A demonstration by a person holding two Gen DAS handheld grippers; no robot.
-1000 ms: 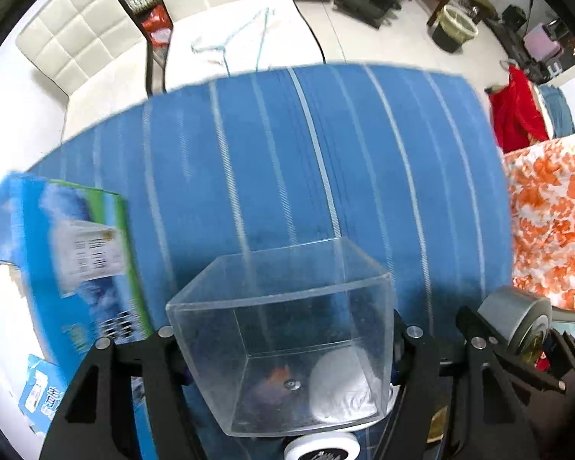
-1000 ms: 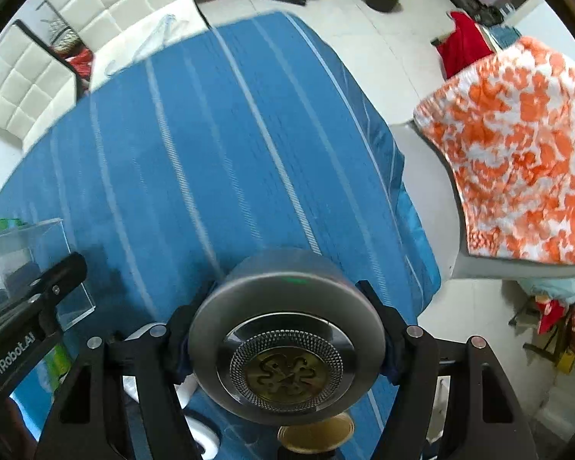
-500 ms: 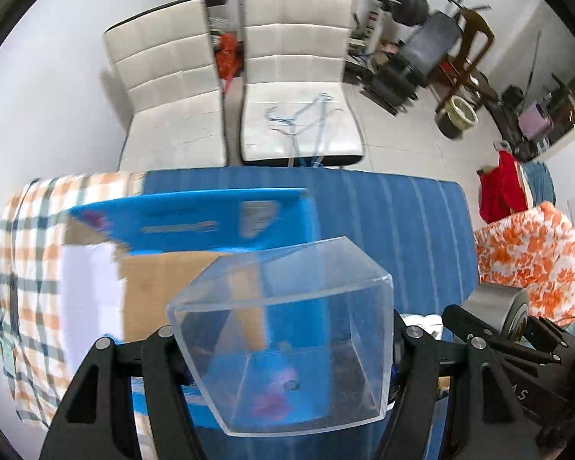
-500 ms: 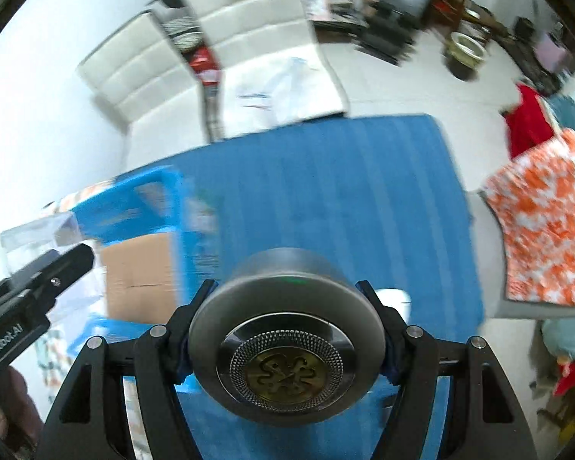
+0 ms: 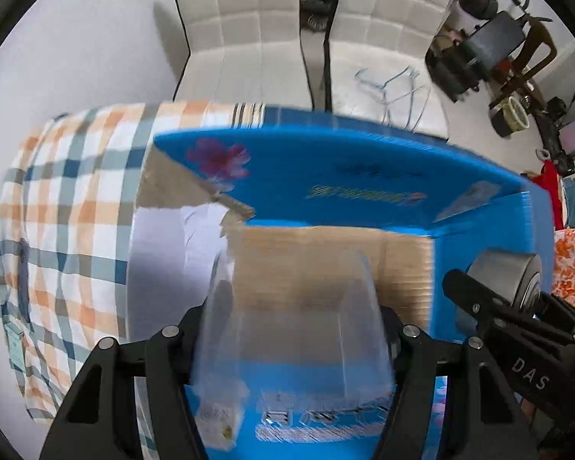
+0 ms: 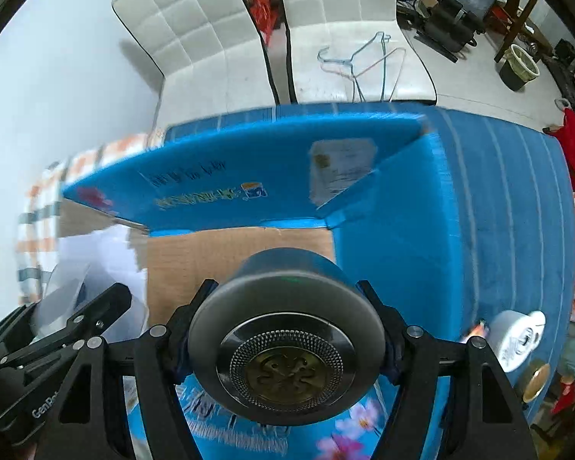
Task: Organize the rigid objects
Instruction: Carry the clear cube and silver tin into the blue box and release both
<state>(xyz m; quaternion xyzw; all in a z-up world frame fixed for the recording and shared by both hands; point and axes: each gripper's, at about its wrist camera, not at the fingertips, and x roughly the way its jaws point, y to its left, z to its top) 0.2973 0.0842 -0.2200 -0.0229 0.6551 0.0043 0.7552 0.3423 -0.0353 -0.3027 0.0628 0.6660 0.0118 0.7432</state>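
Note:
My left gripper (image 5: 293, 339) is shut on a clear plastic box (image 5: 291, 318) and holds it above an open blue cardboard box (image 5: 364, 191) with a brown inside. My right gripper (image 6: 285, 339) is shut on a round grey metal tin (image 6: 283, 341) with an embossed lid, held over the same blue box (image 6: 249, 176). The tin also shows at the right of the left wrist view (image 5: 506, 280), and the clear box at the left of the right wrist view (image 6: 63, 291).
The blue box stands on a table with a blue striped cloth (image 6: 510, 207) and a checked cloth (image 5: 65, 207). A white roll (image 6: 517, 335) and a small gold lid (image 6: 534, 381) lie on the blue cloth. Two white chairs (image 5: 249, 30) stand behind the table.
Both grippers have swung left and forward from the bare blue cloth to over the open blue box. Each keeps hold of its object.

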